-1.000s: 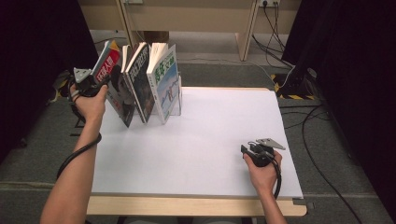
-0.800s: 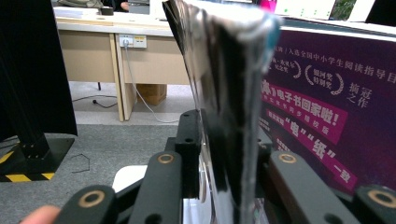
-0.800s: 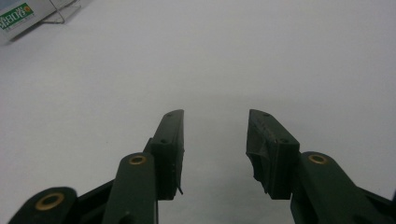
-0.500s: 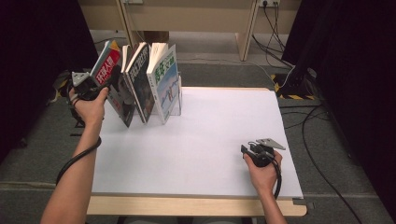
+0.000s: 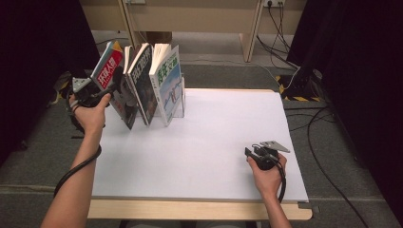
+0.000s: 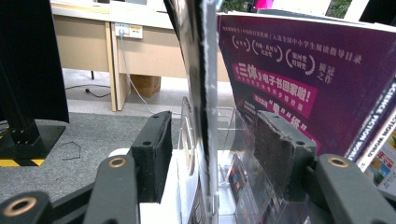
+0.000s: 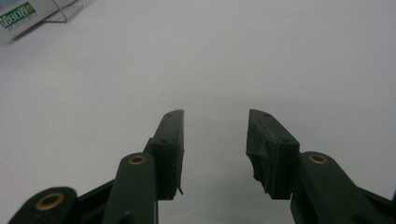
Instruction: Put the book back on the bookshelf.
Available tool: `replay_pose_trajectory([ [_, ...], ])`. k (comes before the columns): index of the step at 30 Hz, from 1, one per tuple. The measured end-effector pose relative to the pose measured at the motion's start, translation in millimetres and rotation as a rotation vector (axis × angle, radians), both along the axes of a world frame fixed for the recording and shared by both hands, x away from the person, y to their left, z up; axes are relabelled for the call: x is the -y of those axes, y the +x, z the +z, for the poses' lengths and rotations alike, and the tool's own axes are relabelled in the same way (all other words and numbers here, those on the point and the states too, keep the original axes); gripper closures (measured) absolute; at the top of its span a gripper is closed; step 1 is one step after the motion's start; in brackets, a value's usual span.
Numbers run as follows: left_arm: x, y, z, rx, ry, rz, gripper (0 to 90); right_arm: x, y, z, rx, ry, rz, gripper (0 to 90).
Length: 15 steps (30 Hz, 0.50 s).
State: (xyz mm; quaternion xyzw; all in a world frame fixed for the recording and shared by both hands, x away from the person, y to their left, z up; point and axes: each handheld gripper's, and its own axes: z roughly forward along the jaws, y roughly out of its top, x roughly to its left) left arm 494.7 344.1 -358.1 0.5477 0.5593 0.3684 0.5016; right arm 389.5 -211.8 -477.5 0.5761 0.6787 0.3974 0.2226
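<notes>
Books are seen in the high view standing in a leaning row at the far left of the white surface (image 5: 199,142). The leftmost book (image 5: 110,64), with a red cover, is met by the left gripper (image 5: 107,88) at its lower edge, where the row overhangs the surface's left side. The right gripper (image 5: 252,154) is rested on the surface near the front right corner, well apart from the row.

Left gripper view: the jaws have just been opening. The thin edge of the leftmost book (image 6: 205,93) is seen between them, with a gap on each side, so the book is released rather than pinched. A purple-covered book (image 6: 289,84) is seen just beside it, and a clear plastic stand (image 6: 229,140) behind.

Right gripper view: the jaws stand apart with nothing between them over bare surface; a corner of a book cover (image 7: 18,16) is seen at top left.

Risk, as judged: with the grip let go, the leaning red book may slide or tip off the left edge if it is not settled against its neighbour. A jaw dragged out sideways could also catch the cover and topple the row.
</notes>
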Motion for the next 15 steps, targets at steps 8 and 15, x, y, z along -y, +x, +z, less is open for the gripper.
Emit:
replay_pose_trajectory([
  [8, -2.3, -9.4, -5.2, -0.019, -0.004, -0.009, 44.4, 0.7, -0.2, 0.7, 0.001, 0.004, -0.002, 57.3],
  [15, -4.5, -19.5, -7.3, -0.026, -0.012, -0.017, 42.9, 0.1, -0.5, 1.6, 0.008, 0.001, 0.002, 57.3],
])
